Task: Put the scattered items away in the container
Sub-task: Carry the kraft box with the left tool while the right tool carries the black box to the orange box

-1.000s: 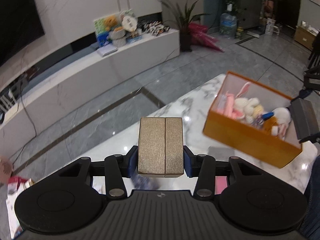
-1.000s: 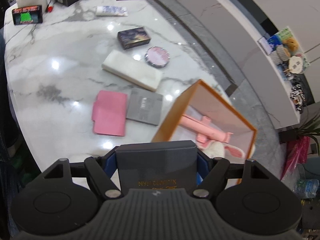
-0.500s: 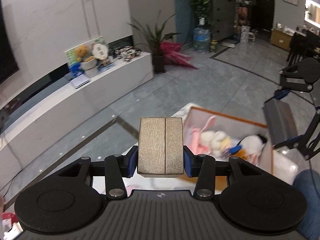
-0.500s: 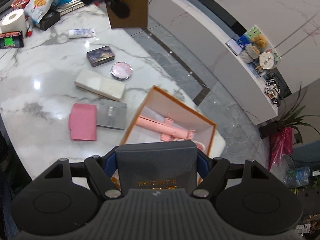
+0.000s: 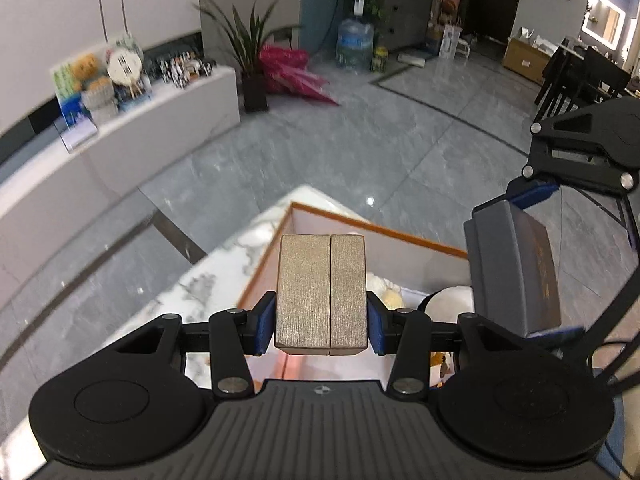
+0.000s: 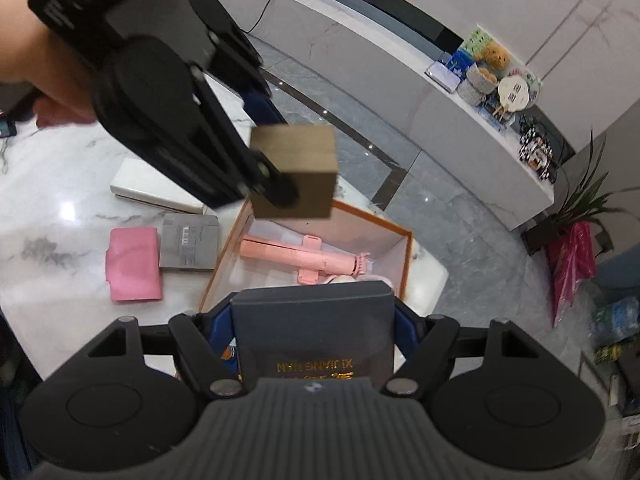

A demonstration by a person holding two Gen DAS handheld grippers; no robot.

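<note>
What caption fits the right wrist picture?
Both grippers carry boxes, gold box and grey box, above the orange container.

Above the orange box (image 6: 404,264) the way down is crowded: the left tool (image 6: 294,174) with its tan block (image 6: 298,152) hangs over the near-left corner, and the right tool (image 6: 312,320) with its grey case (image 6: 312,332) covers the near side. Inside, a pink stick (image 6: 296,256) and plush toys (image 5: 390,294) take much of the floor. Left of the box on the surface (image 6: 52,240), a grey card (image 6: 190,242), a pink pouch (image 6: 134,264) and a white slab (image 6: 156,190) lie close together.
</note>
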